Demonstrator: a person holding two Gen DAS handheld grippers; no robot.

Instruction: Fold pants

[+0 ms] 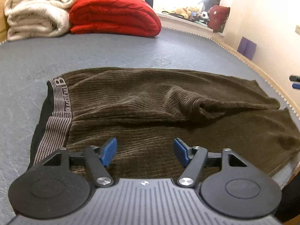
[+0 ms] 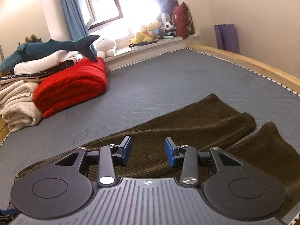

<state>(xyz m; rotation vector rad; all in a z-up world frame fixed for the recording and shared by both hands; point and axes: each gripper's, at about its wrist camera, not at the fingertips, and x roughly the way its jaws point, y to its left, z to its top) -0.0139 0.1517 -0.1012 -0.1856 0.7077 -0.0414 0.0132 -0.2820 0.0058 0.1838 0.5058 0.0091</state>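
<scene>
Dark olive corduroy pants (image 1: 150,101) lie flat on the grey bed surface (image 1: 112,52), with a black striped waistband (image 1: 56,112) at the left and a raised crease in the middle. My left gripper (image 1: 145,150) is open and empty, hovering over the near leg by the waistband. In the right wrist view the two pant legs (image 2: 196,123) stretch to the right, their cuffs side by side. My right gripper (image 2: 148,151) is open and empty above the legs. Its fingertips (image 1: 295,82) show at the right edge of the left wrist view.
A folded red blanket (image 1: 114,15) and a cream blanket (image 1: 37,13) sit at the far left of the bed, with a plush shark (image 2: 52,46) on top. Soft toys (image 2: 150,31) line the windowsill. A wooden bed edge (image 2: 243,60) runs along the right.
</scene>
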